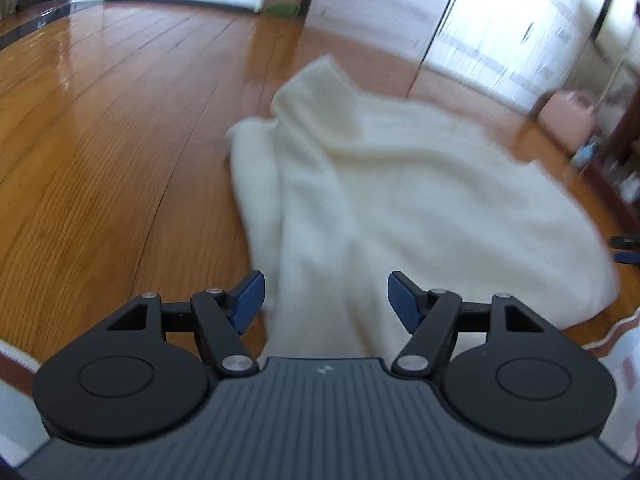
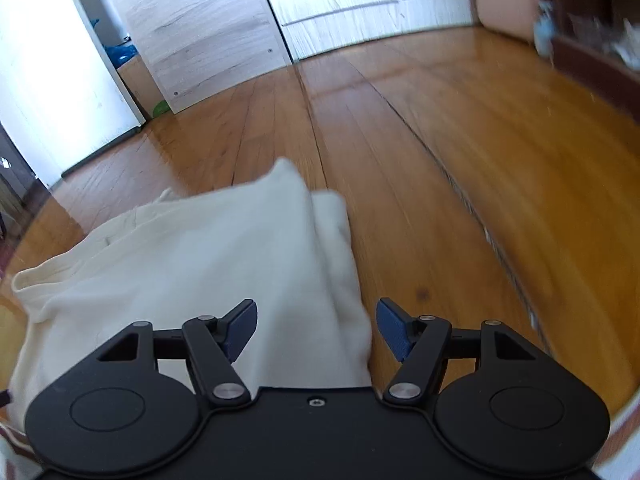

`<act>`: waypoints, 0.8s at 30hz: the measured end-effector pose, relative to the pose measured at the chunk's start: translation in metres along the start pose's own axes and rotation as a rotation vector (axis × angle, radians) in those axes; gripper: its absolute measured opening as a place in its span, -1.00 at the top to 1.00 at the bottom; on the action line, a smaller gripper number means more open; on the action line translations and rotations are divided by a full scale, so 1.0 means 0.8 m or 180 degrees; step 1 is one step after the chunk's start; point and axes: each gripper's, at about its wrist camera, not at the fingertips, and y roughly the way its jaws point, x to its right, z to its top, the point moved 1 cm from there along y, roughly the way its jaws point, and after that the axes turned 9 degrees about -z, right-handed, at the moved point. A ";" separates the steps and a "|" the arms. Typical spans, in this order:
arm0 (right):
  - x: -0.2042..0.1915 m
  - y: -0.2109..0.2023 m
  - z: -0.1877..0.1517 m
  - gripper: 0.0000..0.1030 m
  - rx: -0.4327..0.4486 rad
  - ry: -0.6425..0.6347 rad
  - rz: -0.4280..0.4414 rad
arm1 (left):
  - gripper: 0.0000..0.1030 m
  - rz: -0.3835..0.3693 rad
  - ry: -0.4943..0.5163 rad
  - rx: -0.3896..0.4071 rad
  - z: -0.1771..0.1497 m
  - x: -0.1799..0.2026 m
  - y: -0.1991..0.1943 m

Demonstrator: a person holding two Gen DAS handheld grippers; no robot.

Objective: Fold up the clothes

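The left gripper [image 1: 326,300] hangs over the near end of a cream sweater [image 1: 400,184], its blue pads [image 1: 250,300] spread wide with cloth lying below the gap but nothing pinched between them. The right gripper [image 2: 316,330] is spread the same way, its jaws apart above the sweater's [image 2: 200,248] right edge and gripping nothing. The sweater lies loosely folded on the glossy wooden floor [image 1: 100,140], a ribbed cuff or collar end [image 1: 320,80] at its far side, pale cupboard doors [image 2: 360,0] beyond it. A pink box [image 2: 506,4] sits by the far wall, well apart from the garment. Both views are somewhat blurred.
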 end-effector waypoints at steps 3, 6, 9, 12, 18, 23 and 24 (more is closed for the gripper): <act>0.017 -0.004 -0.032 -0.38 -0.0106 0.0104 -0.0032 | -0.40 -0.0020 -0.0105 -0.0067 -0.006 -0.006 0.006; 0.024 -0.003 -0.045 -0.38 -0.0167 0.0116 -0.0041 | 0.26 -0.0099 -0.0155 0.0003 -0.011 -0.009 0.008; 0.016 -0.004 -0.045 0.22 -0.0083 -0.0085 0.0070 | 0.78 -0.0063 -0.0134 0.0184 -0.004 -0.001 -0.010; 0.003 -0.008 -0.042 0.83 0.0064 -0.0379 0.0035 | 0.78 -0.0006 -0.0186 0.0513 0.004 0.005 -0.053; -0.004 -0.013 -0.044 0.85 0.0180 -0.0703 -0.0189 | 0.80 0.0813 -0.0720 -0.0149 -0.039 -0.047 -0.030; -0.004 -0.012 -0.044 0.76 0.0099 -0.0559 -0.0233 | 0.61 0.0329 -0.1057 0.0064 -0.031 -0.057 -0.059; -0.003 -0.011 -0.043 0.72 0.0070 -0.0530 -0.0232 | 0.52 0.0206 -0.1107 0.0032 -0.032 -0.055 -0.058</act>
